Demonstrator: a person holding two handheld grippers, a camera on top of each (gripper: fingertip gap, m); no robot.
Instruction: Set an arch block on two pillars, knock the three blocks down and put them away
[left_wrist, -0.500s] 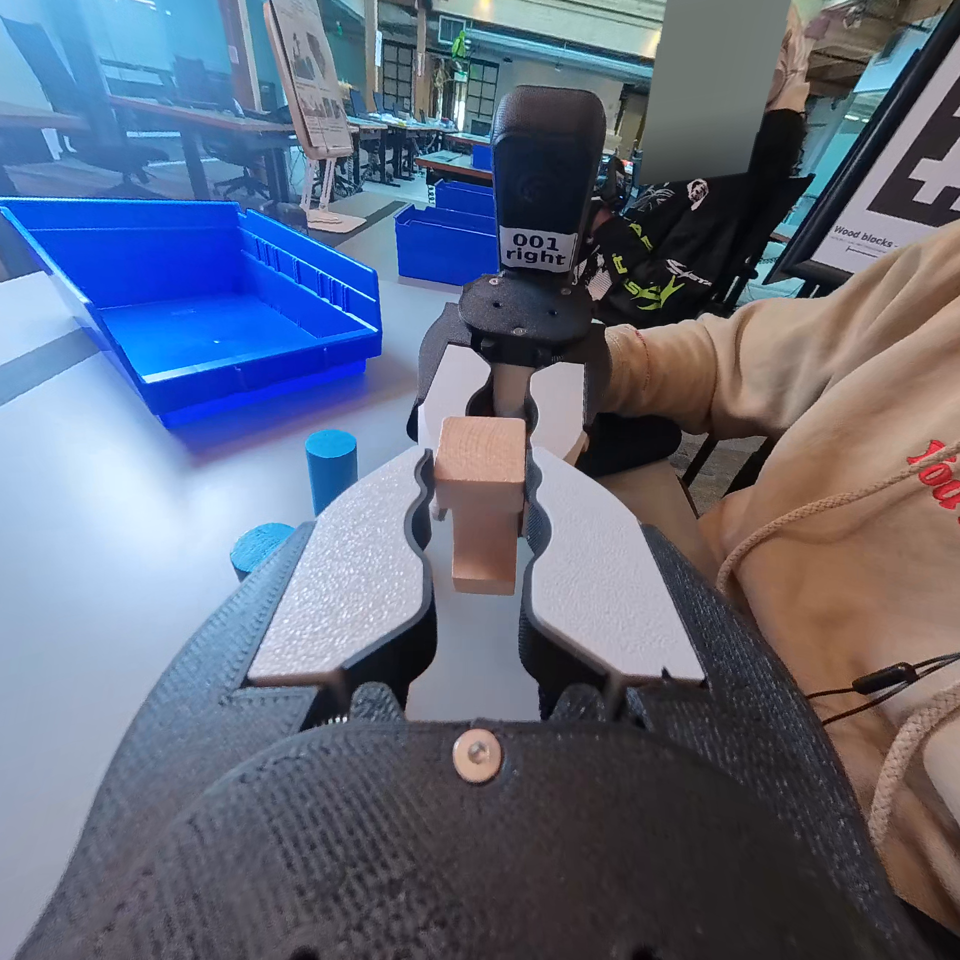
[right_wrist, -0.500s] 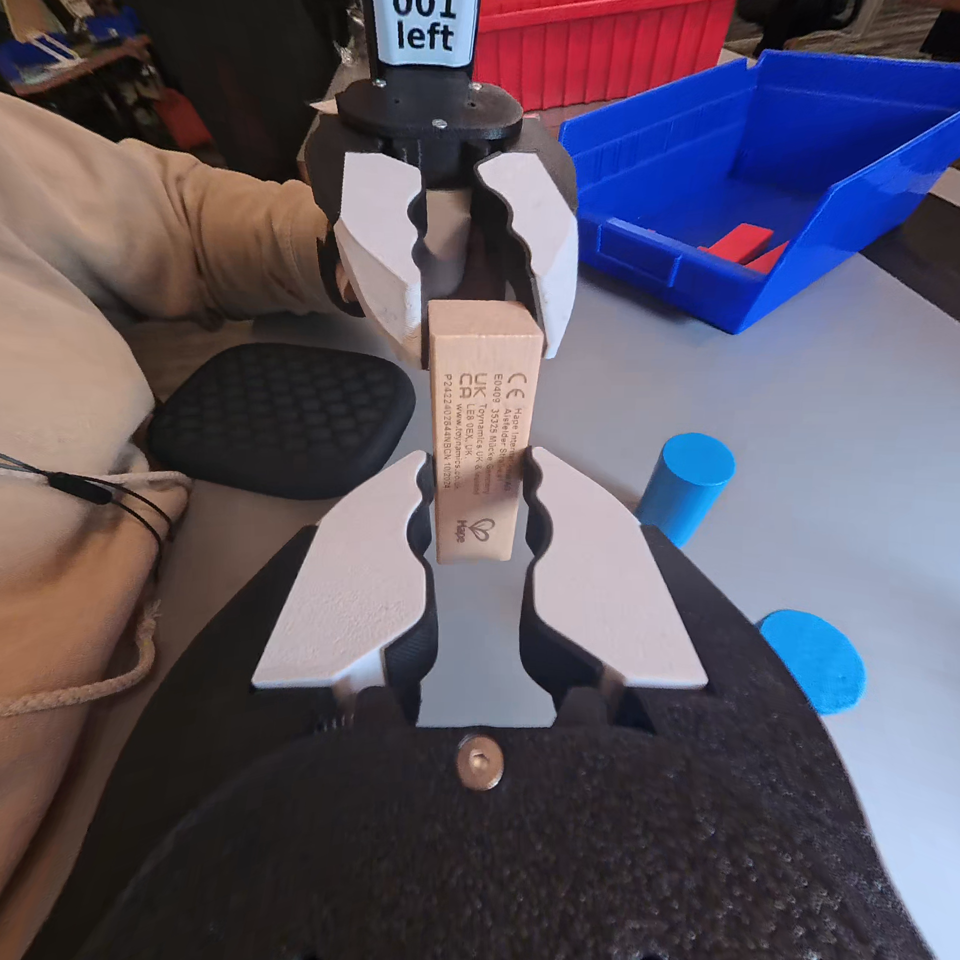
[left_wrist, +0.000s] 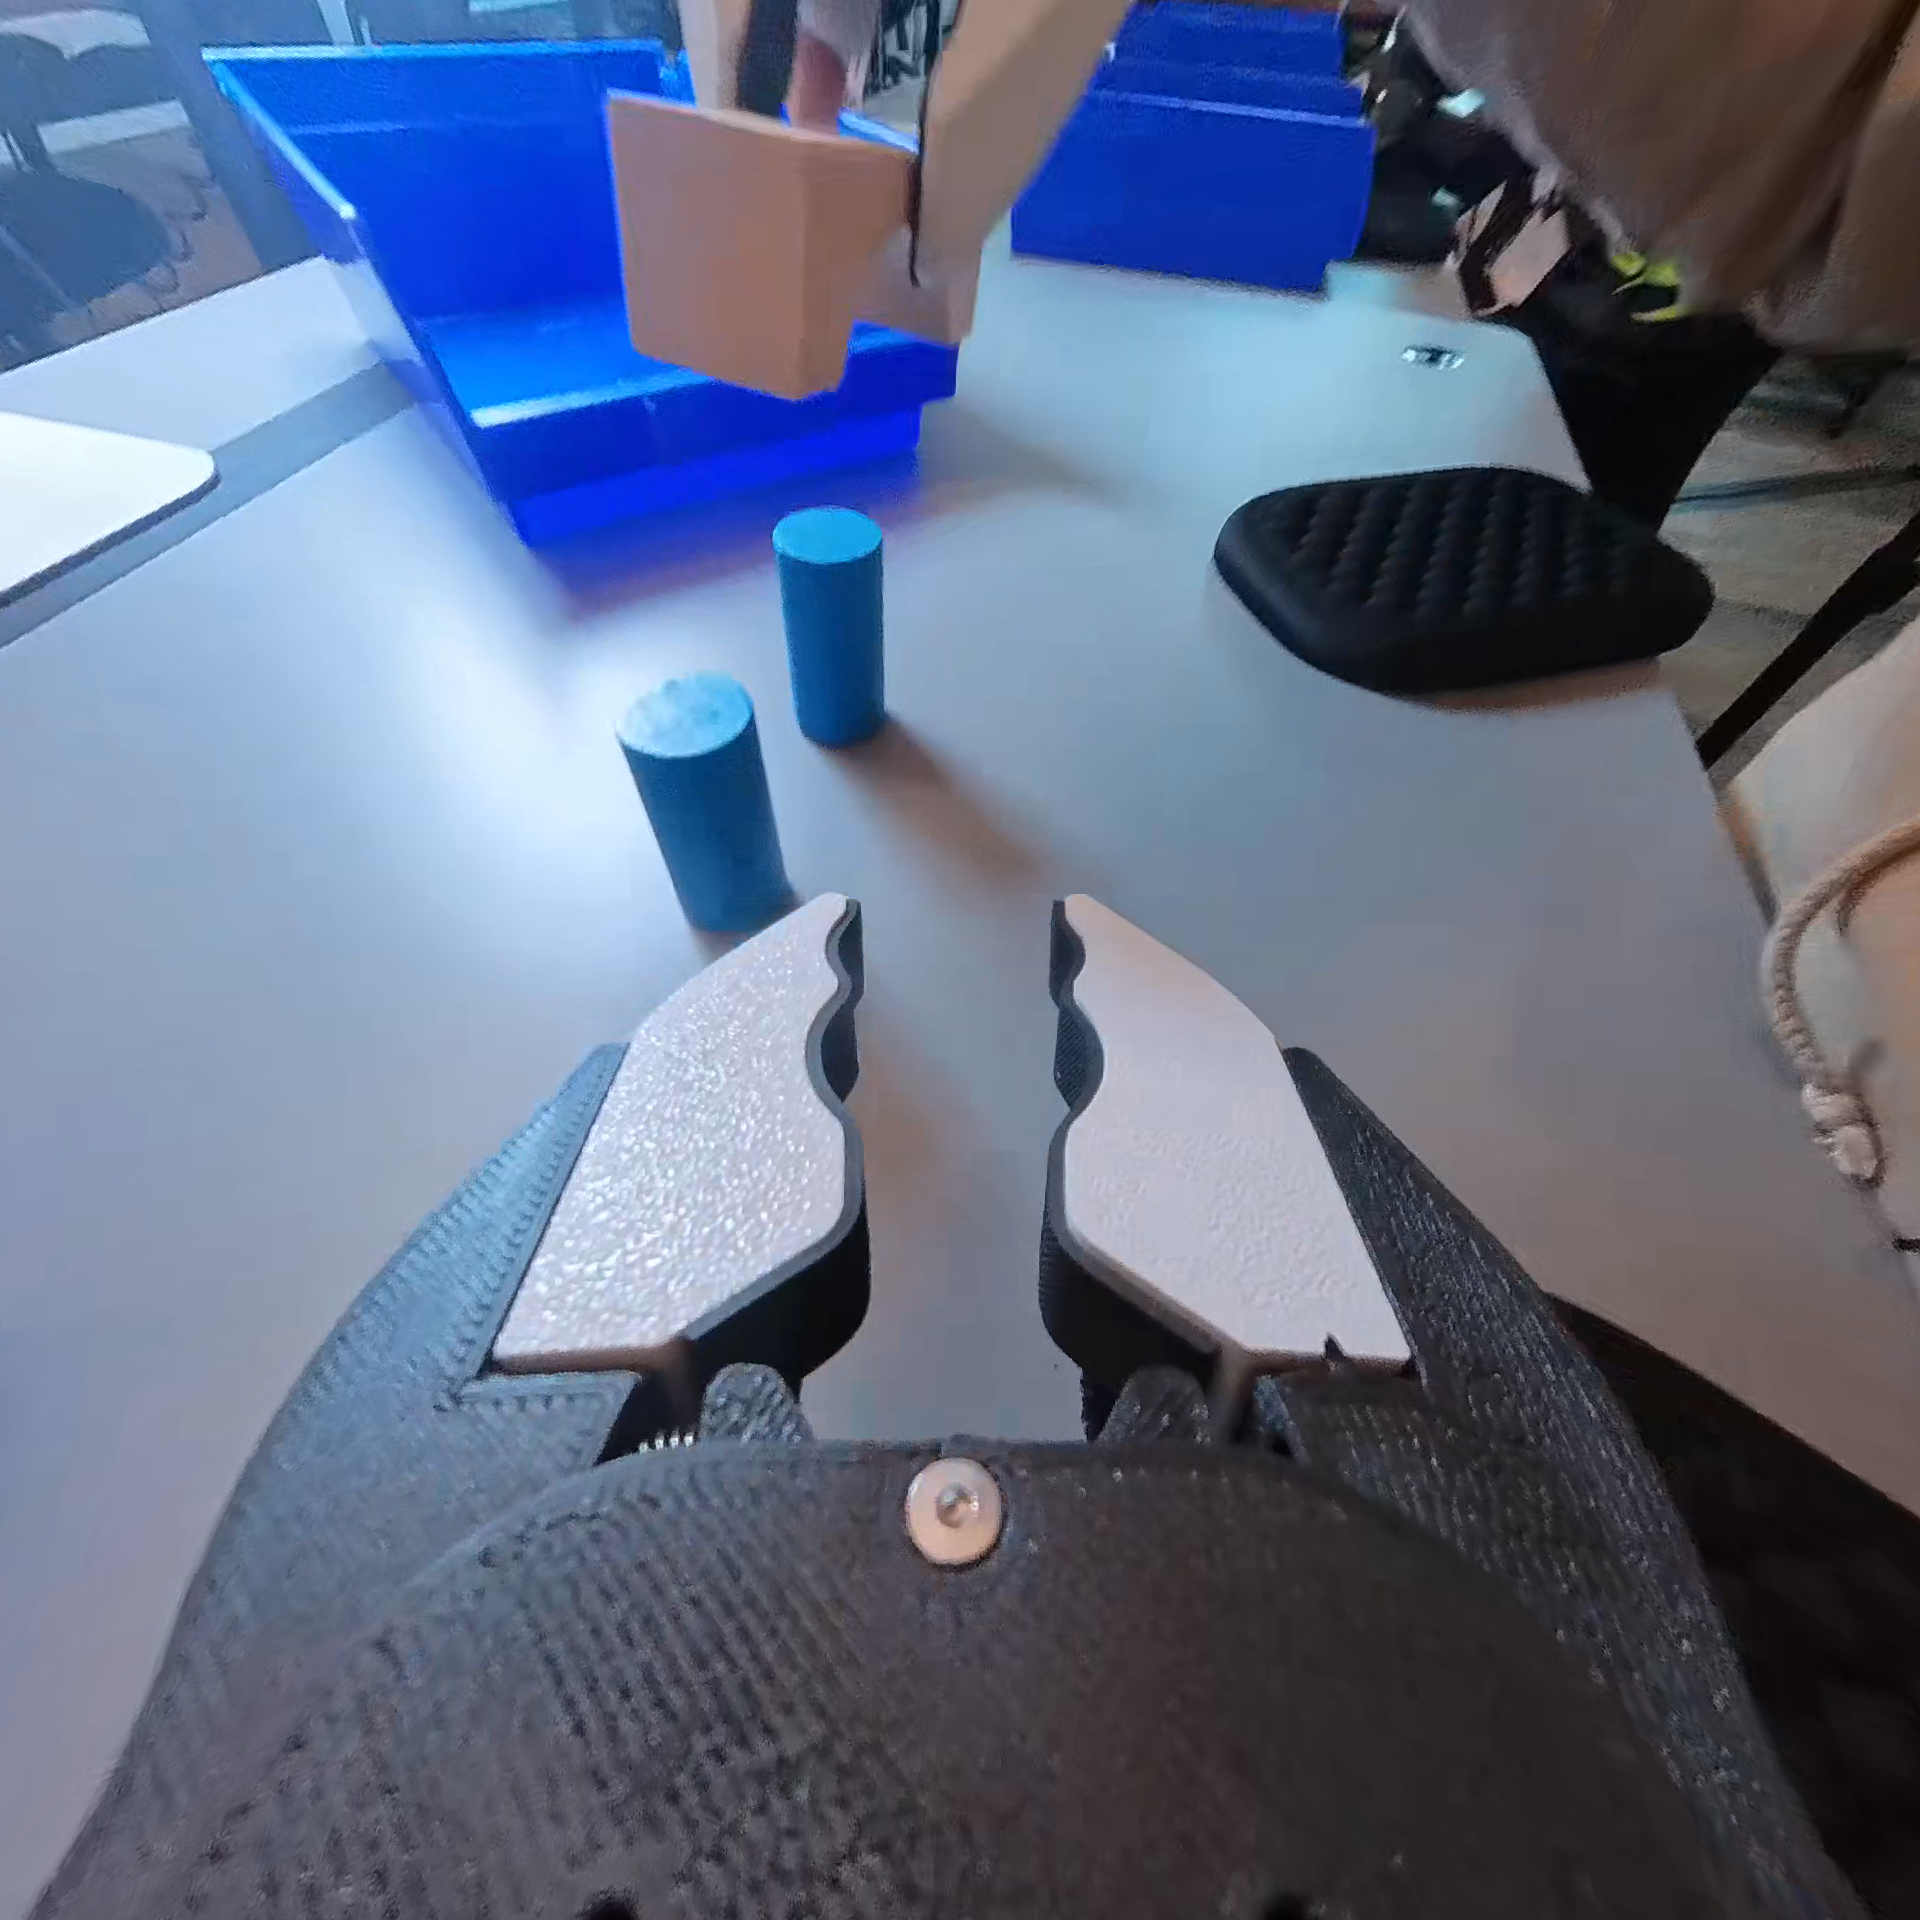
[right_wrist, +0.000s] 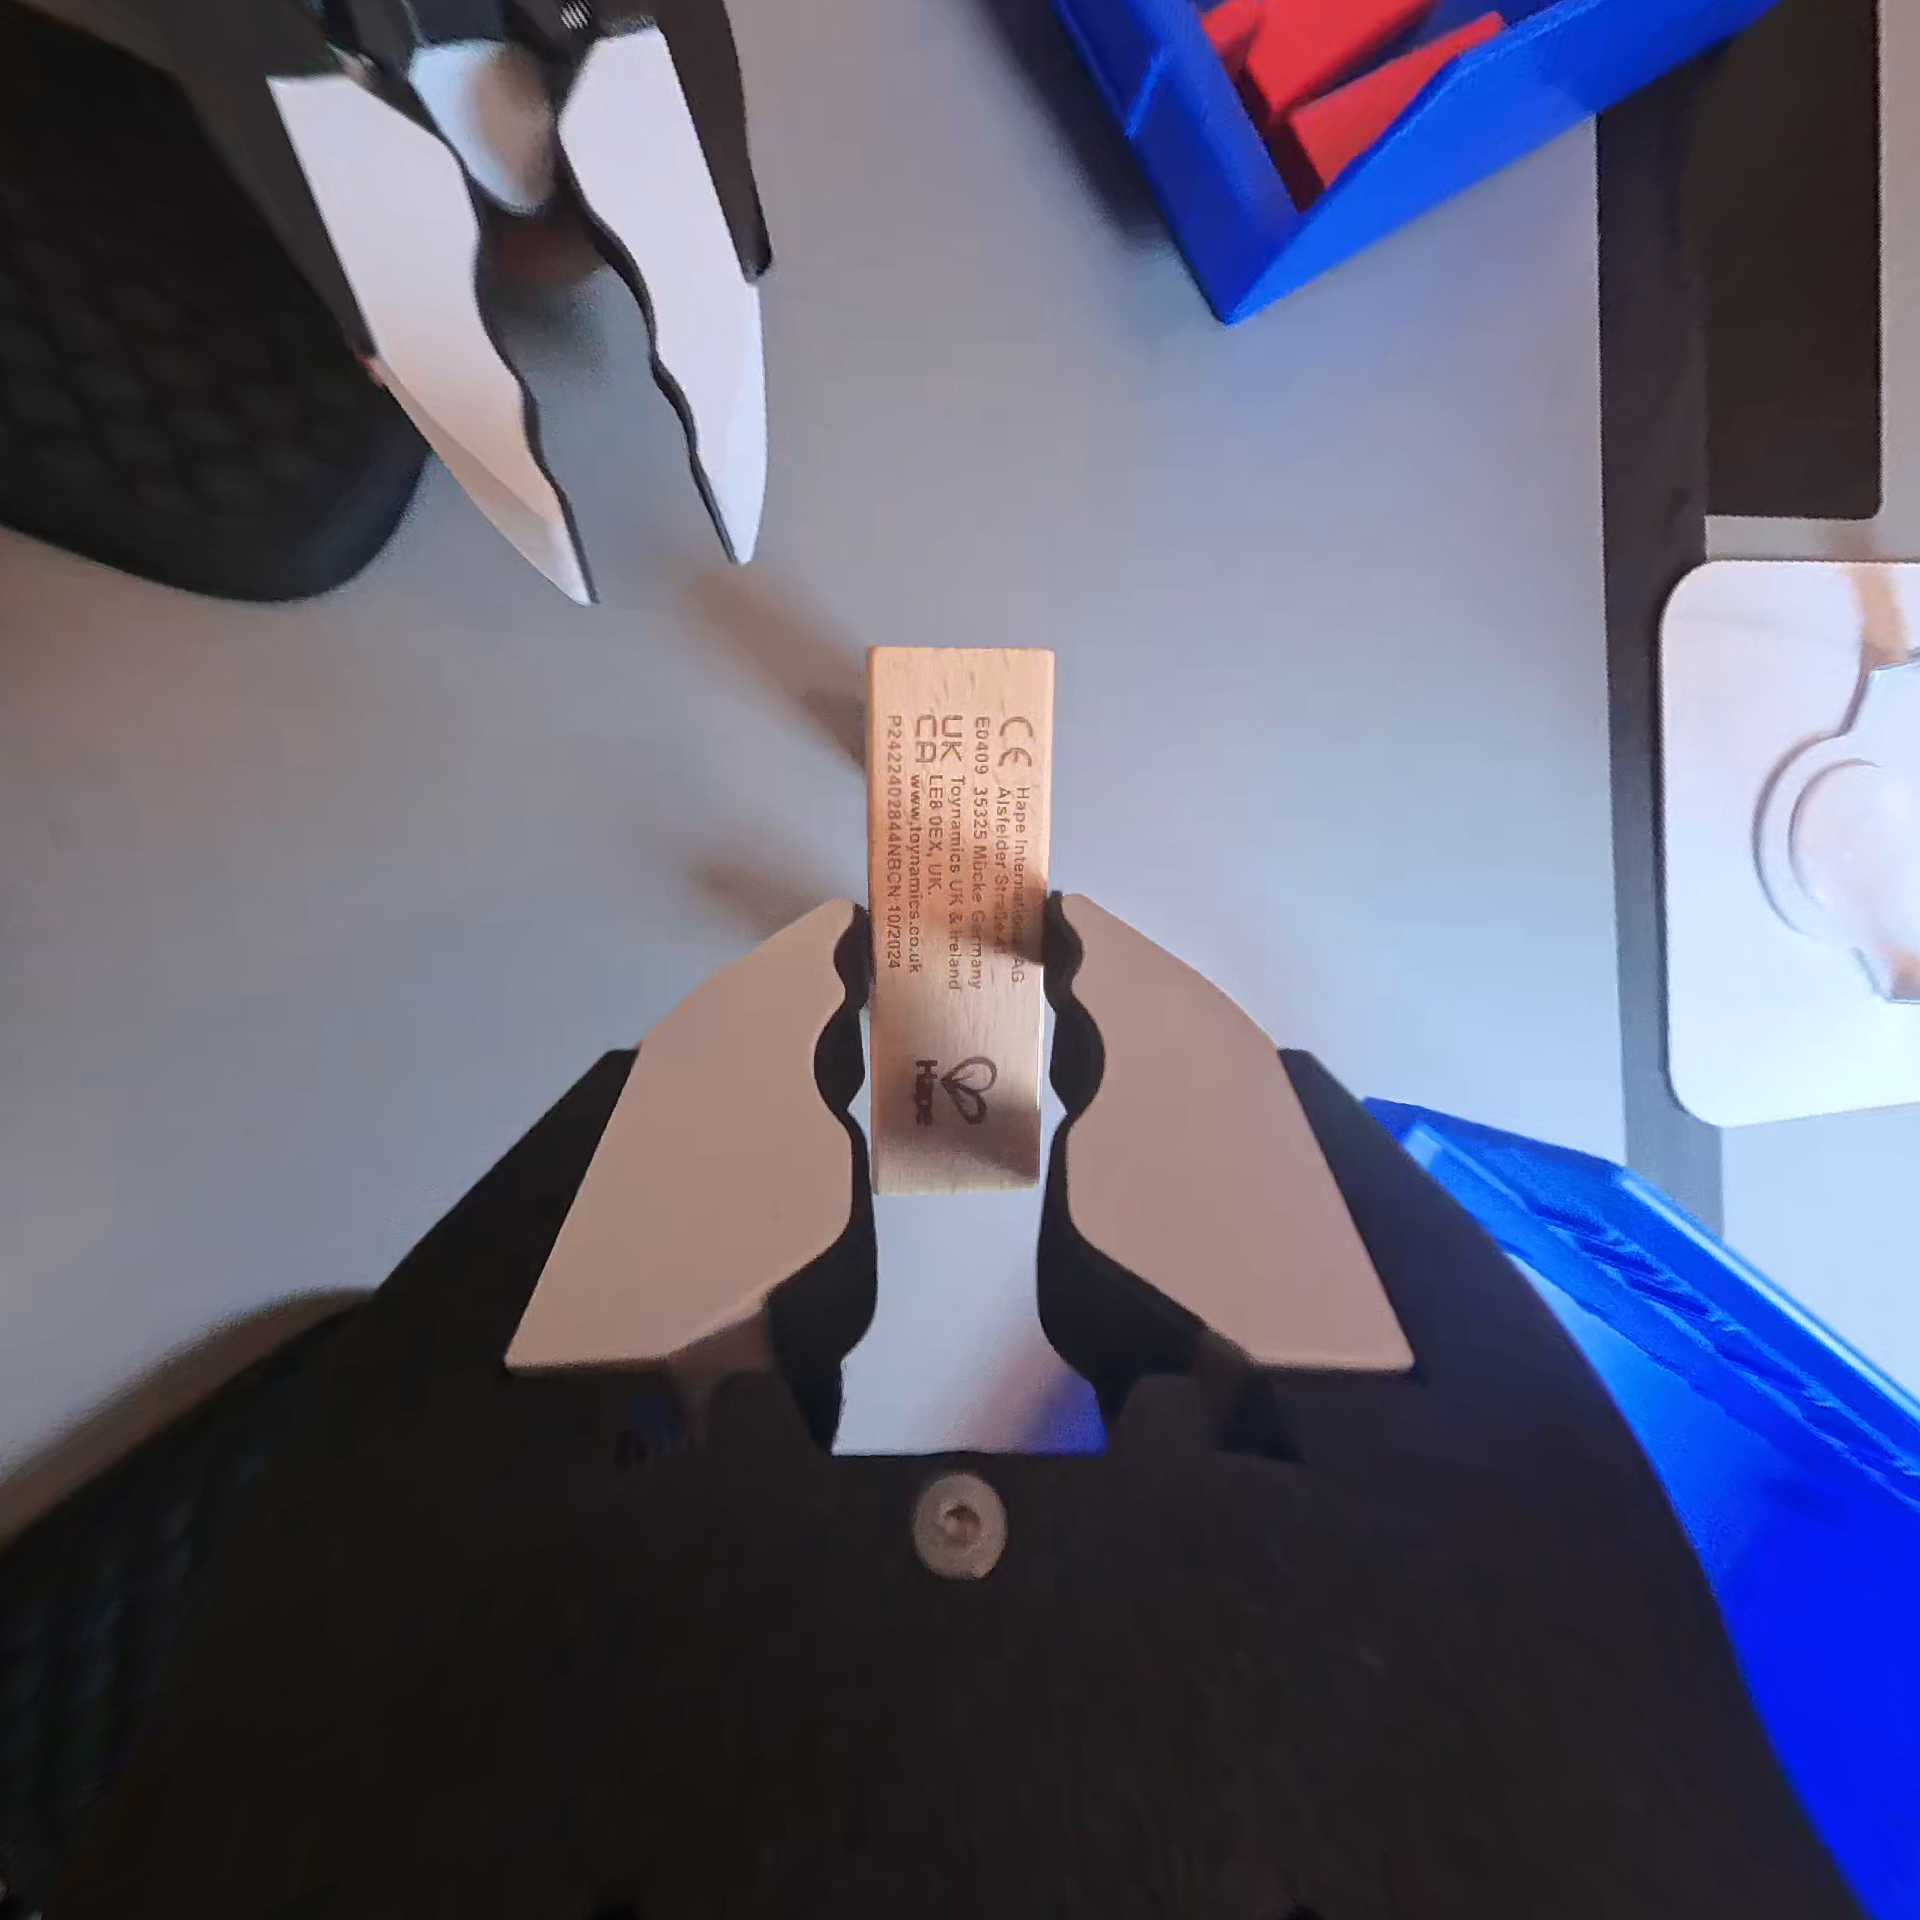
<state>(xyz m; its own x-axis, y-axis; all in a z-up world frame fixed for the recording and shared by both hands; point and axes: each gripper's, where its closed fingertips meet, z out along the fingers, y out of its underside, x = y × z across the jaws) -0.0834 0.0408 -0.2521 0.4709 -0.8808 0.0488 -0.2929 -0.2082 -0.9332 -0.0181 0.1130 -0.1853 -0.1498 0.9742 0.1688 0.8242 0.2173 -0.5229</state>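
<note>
In the left wrist view, the left gripper (left_wrist: 954, 920) hangs over the grey tabletop (left_wrist: 1299, 883) with its fingers spread and nothing between them. Two blue pillars (left_wrist: 704, 802) stand upright just ahead, near each other but apart. Beyond them, the wooden arch block (left_wrist: 743, 234) is held in the air before a blue bin (left_wrist: 499, 260). A black pad (left_wrist: 1460, 577) lies to the right.

In the right wrist view, the right gripper (right_wrist: 954, 920) pinches the wooden arch block (right_wrist: 961, 831) by its long sides, above the tabletop. The left gripper (right_wrist: 665, 582) shows at upper left, empty. A blue bin (right_wrist: 1351, 223) holding red blocks (right_wrist: 1340, 99) sits at the top right.
</note>
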